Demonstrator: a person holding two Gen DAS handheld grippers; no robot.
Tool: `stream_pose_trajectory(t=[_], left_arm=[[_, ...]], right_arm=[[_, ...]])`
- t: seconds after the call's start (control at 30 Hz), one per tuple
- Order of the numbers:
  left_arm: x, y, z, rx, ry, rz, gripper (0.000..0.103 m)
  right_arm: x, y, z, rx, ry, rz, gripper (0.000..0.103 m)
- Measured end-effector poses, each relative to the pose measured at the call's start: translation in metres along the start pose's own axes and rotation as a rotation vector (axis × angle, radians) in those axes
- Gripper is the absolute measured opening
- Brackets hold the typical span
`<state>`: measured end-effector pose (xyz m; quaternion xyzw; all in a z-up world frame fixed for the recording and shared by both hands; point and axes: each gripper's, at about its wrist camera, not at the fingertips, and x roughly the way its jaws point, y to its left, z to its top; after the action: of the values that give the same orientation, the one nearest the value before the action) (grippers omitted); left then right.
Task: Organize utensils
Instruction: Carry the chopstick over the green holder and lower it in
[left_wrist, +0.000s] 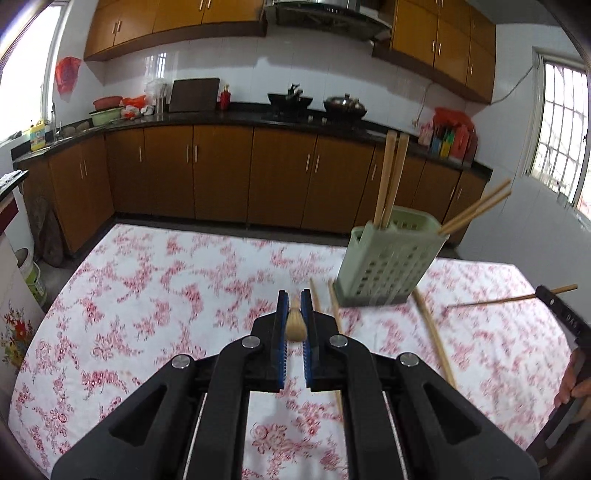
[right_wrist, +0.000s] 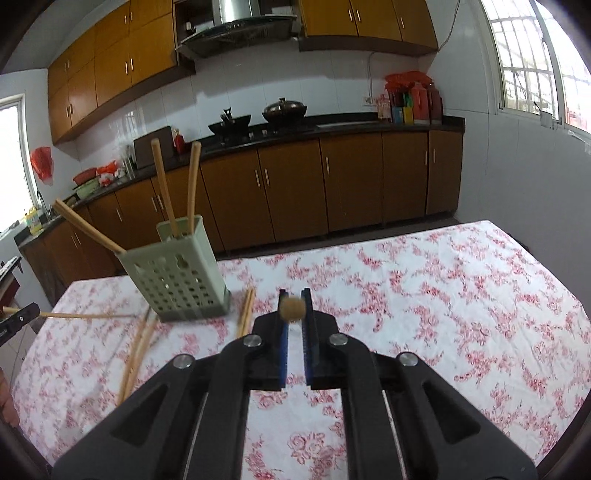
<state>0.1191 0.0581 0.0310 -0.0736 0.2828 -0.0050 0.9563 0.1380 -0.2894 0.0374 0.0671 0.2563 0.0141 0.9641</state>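
The left gripper (left_wrist: 294, 295) is clenched on one chopstick (left_wrist: 295, 321), pale bamboo with a rounded butt that fills the narrow gap between the blue pads. Seen almost end-on from the left wrist, its long axis runs away from the camera toward 12 o'clock, so little of its length shows. The right gripper (right_wrist: 294, 293) is likewise clamped on a second chopstick (right_wrist: 292, 309), a tan round end sitting between the fingertips, also pointing straight out toward 12 o'clock. In the left view that same stick shows from the side, lying nearly level across the 3 o'clock edge with its thin tip over the cloth.

Both grippers tilt downward over the table (left_wrist: 147, 295), which wears a white cloth with red flowers. A hand (left_wrist: 576, 384) grips the right tool's handle at the 4 o'clock edge of the left view.

At 1 o'clock from the left jaws stands the pale green perforated holder (left_wrist: 388, 258), leaning slightly; from the right jaws it sits at 10 o'clock. Two chopsticks (left_wrist: 391, 177) stand nearly upright in its back compartment, and another pair (left_wrist: 476, 210) leans out of the front one toward 2 o'clock in the left view. Loose chopsticks (left_wrist: 432, 332) lie flat on the cloth beside the holder's base, angled toward 5 and 6 o'clock.
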Motion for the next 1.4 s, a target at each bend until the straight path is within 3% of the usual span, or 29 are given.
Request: stream_pose_trajectory(t=[0.47, 0.7, 0.9, 1.2, 1.4], left_arm=[[-0.022, -0.011, 0.026, 0.024, -0.079, -0.049, 0.007], [-0.049, -0.038, 0.055, 0.059, -0.136, -0.145, 0.007], [-0.063, -0.064, 0.081, 0.088, -0.239, -0.16, 0.007], [-0.048, -0.089, 0.125, 0.032, -0.402, -0.095, 0.007], [-0.01, -0.091, 0.127, -0.004, -0.387, -0.045, 0.007]], right_arm=[[-0.02, 0.014, 0.03, -0.027, -0.069, 0.044, 0.007], [-0.048, 0.034, 0.07, -0.033, -0.099, 0.171, 0.007], [-0.064, 0.058, 0.095, -0.056, -0.151, 0.261, 0.007], [-0.053, 0.081, 0.128, -0.069, -0.205, 0.28, 0.007], [-0.008, 0.087, 0.132, -0.064, -0.14, 0.25, 0.007]])
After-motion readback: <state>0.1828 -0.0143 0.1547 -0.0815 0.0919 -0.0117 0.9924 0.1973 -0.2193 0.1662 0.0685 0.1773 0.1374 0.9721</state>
